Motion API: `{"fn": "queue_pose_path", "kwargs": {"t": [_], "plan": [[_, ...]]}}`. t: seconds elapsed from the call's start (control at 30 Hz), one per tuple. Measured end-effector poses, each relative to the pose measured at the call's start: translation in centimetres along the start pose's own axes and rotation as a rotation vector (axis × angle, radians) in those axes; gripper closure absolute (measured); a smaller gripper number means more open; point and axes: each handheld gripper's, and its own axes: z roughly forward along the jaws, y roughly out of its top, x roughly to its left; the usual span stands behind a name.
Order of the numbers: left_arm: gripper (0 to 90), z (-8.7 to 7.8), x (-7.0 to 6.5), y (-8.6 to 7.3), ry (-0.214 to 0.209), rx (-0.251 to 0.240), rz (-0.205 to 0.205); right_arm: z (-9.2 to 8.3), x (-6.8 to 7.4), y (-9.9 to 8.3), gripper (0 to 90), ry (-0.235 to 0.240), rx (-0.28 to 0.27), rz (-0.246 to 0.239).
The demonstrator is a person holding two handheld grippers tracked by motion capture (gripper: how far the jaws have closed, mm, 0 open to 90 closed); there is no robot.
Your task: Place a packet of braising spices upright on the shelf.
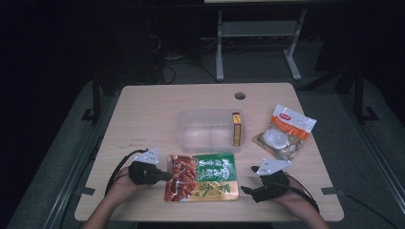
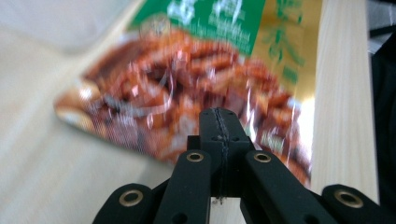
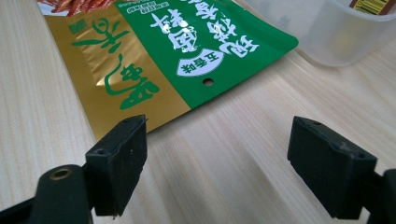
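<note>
1. Snack pouch [image 1: 202,177], red, green and gold, lies flat near the front edge of the wooden table [image 1: 143,109], between the two hands; its long axis runs from nine o'clock to three o'clock across the high view.

2. Left gripper [image 1: 167,175] sits at the pouch's nine o'clock end, the red printed end. In the left gripper view its jaws stand pressed together, tips [image 2: 218,122] over the pouch's red part [image 2: 187,84]; whether a fold of foil is pinched between them I cannot tell.

3. Right gripper [image 1: 248,190] rests at about four o'clock from the pouch, just beside its gold corner. Its jaws are spread wide with bare table between them, and the pouch's gold corner [image 3: 116,79] lies just ahead of one jaw.

4. Judgement: both grippers are close, but the left one is nearer, already at the pouch's edge; the right one needs a short reach toward ten o'clock to meet the gold corner.

5. Clear plastic tub [image 1: 191,125] stands at twelve o'clock from the pouch, almost touching its top edge. Inside, a slim yellow and red box [image 1: 236,130] stands on edge against the tub's three o'clock wall; the remainder of the tub looks empty.

6. Orange and white bag [image 1: 285,131] lies at about two o'clock from the pouch, apart from the tub.
</note>
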Motion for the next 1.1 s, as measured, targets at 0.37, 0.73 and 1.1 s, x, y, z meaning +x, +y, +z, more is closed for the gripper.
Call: {"fn": "queue_pose_path", "kwargs": {"t": [0.37, 0.73, 1.1], "plan": [[47.2, 2.8, 1.8, 3.1, 0.027, -0.006, 0.107, 0.2, 0.0, 0.0, 19.4, 0.000, -0.001, -0.008], [27.6, 6.6, 2.4, 4.1, 0.005, 0.039, 0.114, 0.1, -0.1, 0.0, 19.4, -0.001, -0.004, -0.004], [25.4, 6.7, 1.7, 3.5, -0.016, 0.058, 0.098, 0.0, -0.1, 0.0, 19.4, 0.000, -0.003, -0.004]]}}
